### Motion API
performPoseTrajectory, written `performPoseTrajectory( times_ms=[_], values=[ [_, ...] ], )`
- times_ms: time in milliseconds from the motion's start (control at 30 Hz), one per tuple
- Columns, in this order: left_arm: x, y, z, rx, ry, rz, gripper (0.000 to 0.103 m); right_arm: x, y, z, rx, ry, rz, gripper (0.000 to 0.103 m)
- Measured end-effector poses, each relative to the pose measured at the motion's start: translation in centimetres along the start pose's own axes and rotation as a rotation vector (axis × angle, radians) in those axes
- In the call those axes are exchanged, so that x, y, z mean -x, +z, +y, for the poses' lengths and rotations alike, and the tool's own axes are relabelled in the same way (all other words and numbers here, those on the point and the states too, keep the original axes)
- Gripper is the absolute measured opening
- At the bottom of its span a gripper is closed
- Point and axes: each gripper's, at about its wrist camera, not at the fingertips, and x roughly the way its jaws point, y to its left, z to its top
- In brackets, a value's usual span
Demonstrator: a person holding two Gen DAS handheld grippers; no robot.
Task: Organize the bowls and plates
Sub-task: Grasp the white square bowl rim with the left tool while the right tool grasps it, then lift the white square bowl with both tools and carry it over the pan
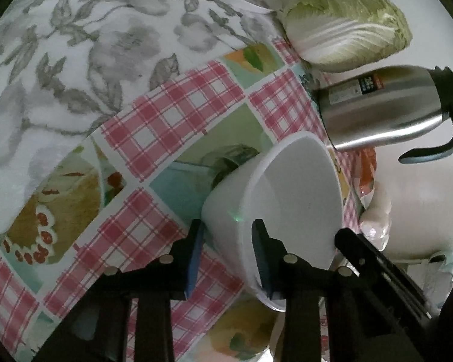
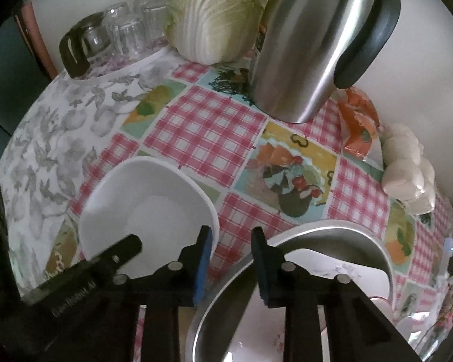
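Observation:
A white bowl (image 1: pixel 287 187) hangs tilted over the checked tablecloth (image 1: pixel 172 120). My left gripper (image 1: pixel 228 253) is shut on its near wall, one finger outside and one inside. In the right wrist view the same bowl (image 2: pixel 148 205) is at the left with the left gripper (image 2: pixel 114 259) on it. My right gripper (image 2: pixel 234 256) points down beside the bowl, over the near rim of a metal basin (image 2: pixel 332 232). Only tablecloth shows between its pads. White flowered dishes (image 2: pixel 326 271) lie inside the basin. The right gripper (image 1: pixel 362 253) also shows at the bowl's right edge.
Against the back wall stand a napa cabbage (image 2: pixel 217 15), a steel thermos jug (image 2: pixel 311 45), upturned glasses (image 2: pixel 130 30) and a glass pot with a black handle (image 2: pixel 78 51). An orange packet (image 2: pixel 359 120) and a white bundle (image 2: pixel 407 169) lie at the right. The table's edge runs down the left.

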Motion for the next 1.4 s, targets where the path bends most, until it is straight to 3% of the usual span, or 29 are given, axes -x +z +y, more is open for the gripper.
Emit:
performPoseTrajectory(
  times_ms=[333,700,1000,1400],
  values=[
    [-0.8,0.2,-0.2,-0.011,0.011,-0.006,0.034,-2.1,-0.2,0.9,-0.01,0.029,0.045,0.014],
    [-0.3,0.2,0.6,-0.017,-0.016,0.008,0.033,-1.4,-0.5,0.6,-0.048,0.076,0.031,0.013],
    [1.6,-1.1,-0.9,-0.054,-0.017,-0.009,0.033,1.6,-0.9,0.1,-0.06,0.109,-0.014,0.013],
    [8.2,-4.0,-4.7,-0.177,-0.043,-0.14,0.033,7.9,-2.8,-2.4,-0.083,0.138,-0.093,0.013]
  ],
)
